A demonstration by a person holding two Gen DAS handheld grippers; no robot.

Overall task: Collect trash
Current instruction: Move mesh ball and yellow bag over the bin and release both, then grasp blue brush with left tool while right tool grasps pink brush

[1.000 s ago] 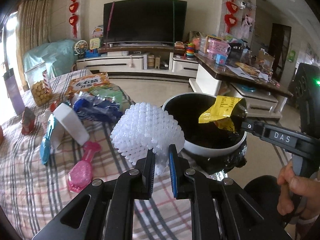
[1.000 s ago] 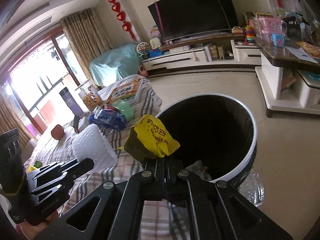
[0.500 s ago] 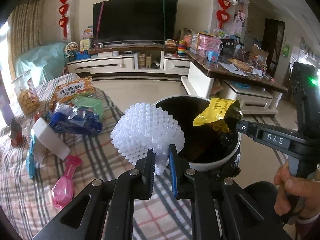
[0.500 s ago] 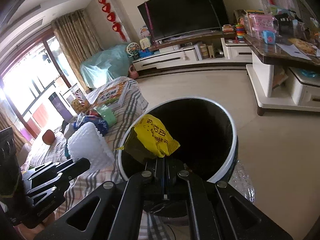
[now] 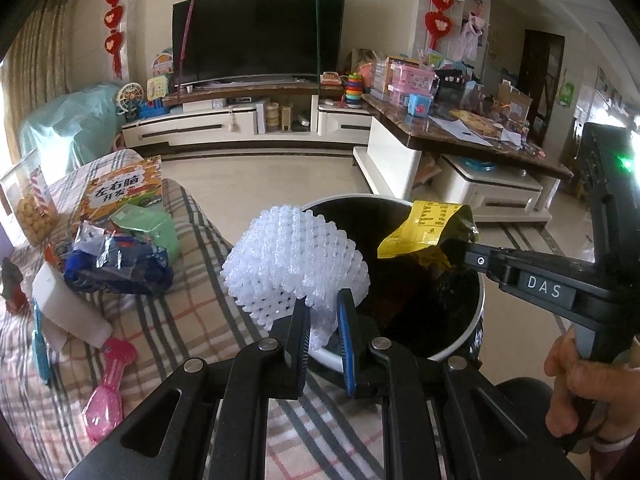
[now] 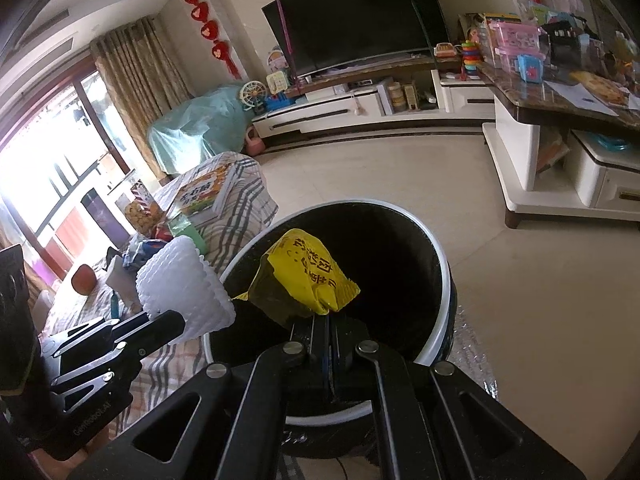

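My left gripper [image 5: 323,320] is shut on a white foam fruit net [image 5: 296,264] and holds it over the near left rim of a round white bin with a black liner [image 5: 474,322]. My right gripper [image 6: 329,322] is shut on a yellow snack wrapper [image 6: 308,276] and holds it above the open bin [image 6: 440,256]. The wrapper also shows in the left wrist view [image 5: 428,226], over the bin's right side. The foam net shows in the right wrist view [image 6: 180,280], left of the bin.
A plaid-covered table [image 5: 168,320] left of the bin holds a blue wrapper [image 5: 120,268], a green pack [image 5: 148,228], a picture book [image 5: 120,192], a white box [image 5: 64,308] and a pink brush [image 5: 108,392]. A cluttered coffee table [image 5: 460,136] stands at right. A TV stand is behind.
Both grippers have moved toward the bin with their loads. The foam net now hangs over the bin's rim and the wrapper is over its opening.
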